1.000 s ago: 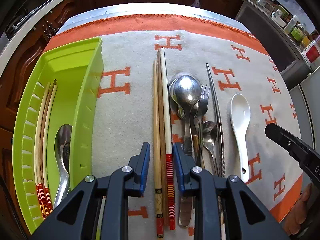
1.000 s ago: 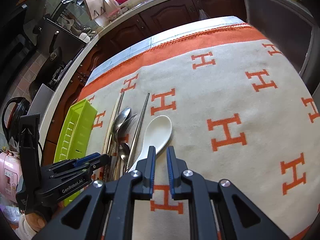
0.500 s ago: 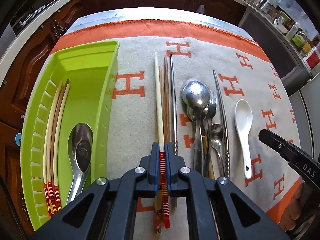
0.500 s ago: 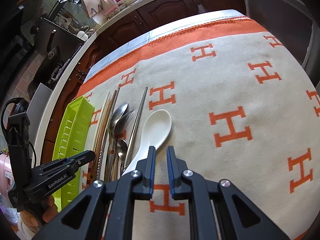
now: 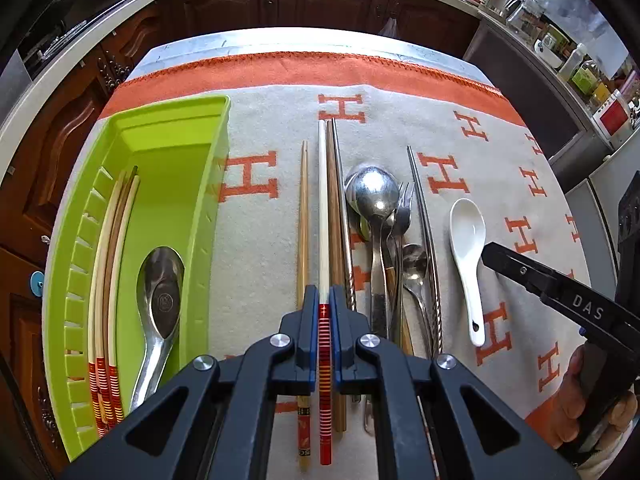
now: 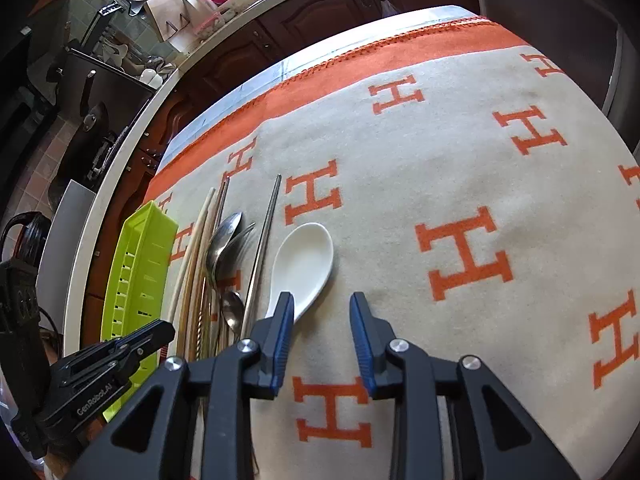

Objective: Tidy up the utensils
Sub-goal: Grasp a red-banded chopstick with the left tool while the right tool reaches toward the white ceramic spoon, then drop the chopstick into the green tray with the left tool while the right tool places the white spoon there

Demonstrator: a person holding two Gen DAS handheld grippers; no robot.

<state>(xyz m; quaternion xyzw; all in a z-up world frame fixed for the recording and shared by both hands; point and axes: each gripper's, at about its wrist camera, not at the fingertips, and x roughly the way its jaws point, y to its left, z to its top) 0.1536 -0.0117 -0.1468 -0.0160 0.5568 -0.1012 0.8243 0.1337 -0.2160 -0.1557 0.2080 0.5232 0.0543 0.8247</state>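
The tray (image 5: 176,128) lies at the desk's left edge, and the chopstick (image 5: 323,208) should be lifted level and carried there. The left claw (image 5: 323,344) is clamped on its striped end. The right claw (image 6: 322,340) is opening, empty, beside the white spoon (image 6: 304,260). A patterned blanket (image 6: 440,152) covers the desk; kitchen cabinets (image 5: 280,0) stand behind.

Left wrist view: close above counter, angled steeply down along left tongs (image 5: 324,312), green tray (image 5: 100,208) at left edge. Right wrist view: same steep downward tilt, close over right tongs (image 6: 322,312), facing blanket (image 6: 440,168). Shared: utensil row, white spoon (image 5: 466,240) (image 6: 306,260), tray (image 6: 136,272); each view catches other tongs.
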